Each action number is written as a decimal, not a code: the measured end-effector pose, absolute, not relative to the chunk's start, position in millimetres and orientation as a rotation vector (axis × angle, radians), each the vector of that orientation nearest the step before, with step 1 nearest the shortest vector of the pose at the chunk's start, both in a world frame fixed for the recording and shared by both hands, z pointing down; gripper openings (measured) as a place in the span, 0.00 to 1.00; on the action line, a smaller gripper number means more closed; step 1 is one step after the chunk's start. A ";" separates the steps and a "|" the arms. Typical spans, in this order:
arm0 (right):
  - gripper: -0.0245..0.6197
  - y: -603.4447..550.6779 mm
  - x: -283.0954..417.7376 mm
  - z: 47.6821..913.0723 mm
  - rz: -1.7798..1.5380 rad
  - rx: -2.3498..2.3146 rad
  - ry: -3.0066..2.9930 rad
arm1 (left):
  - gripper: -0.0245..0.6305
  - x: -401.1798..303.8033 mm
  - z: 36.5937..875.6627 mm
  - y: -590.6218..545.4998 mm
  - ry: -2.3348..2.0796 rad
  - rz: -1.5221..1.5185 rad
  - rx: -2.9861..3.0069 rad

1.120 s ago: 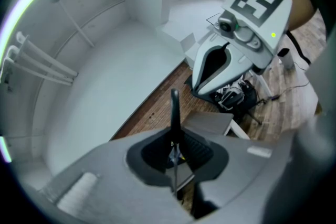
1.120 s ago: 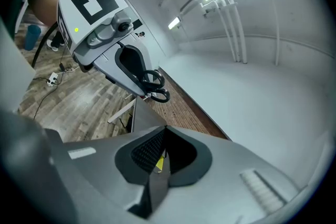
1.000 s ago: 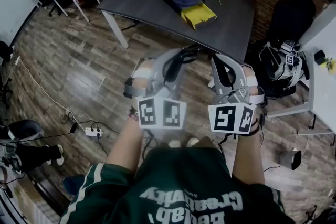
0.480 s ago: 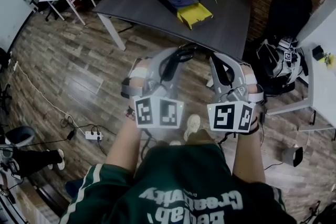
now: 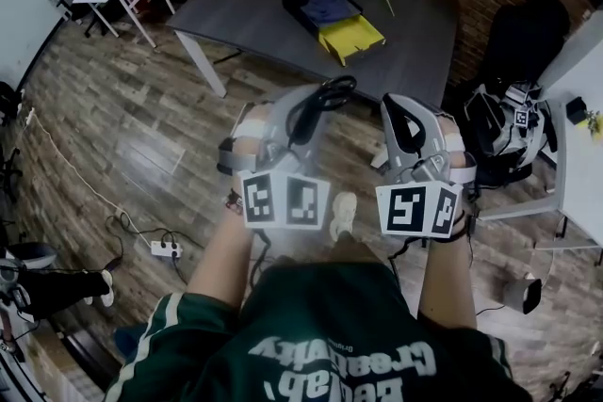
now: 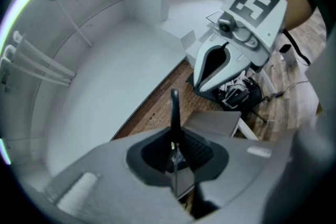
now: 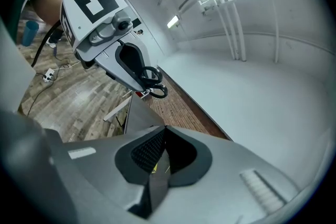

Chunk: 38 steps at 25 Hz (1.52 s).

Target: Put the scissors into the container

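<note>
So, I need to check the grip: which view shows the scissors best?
Right gripper view: the scissors show both handle loops, side-on. Head view shows them smaller; left gripper view only edge-on.

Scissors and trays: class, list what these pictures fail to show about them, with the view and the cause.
1. Scissors blades: left gripper view, buried between the left tool's shut jaws; only a thin black part sticks out.
2. Black tray contents: head view, too small; just a blue patch.
3. Yellow tray: head view, too small to tell if empty.
</note>
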State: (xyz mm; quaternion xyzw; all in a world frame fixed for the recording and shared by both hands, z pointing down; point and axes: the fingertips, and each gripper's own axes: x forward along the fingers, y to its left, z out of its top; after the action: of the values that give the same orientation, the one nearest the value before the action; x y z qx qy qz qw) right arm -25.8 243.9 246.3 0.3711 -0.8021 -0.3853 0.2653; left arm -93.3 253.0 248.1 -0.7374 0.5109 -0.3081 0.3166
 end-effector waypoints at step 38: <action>0.05 -40.3 -3.5 281.6 -0.863 0.902 -2.341 | 0.11 -61.9 280.9 -33.4 1.391 -0.890 -2.018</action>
State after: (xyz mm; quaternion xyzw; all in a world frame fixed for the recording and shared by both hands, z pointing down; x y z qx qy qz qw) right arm -3.5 -40.3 281.6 0.3299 -0.8562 -0.3157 0.2418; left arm -61.9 -33.4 280.9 -0.7464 0.5145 -0.3292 0.2640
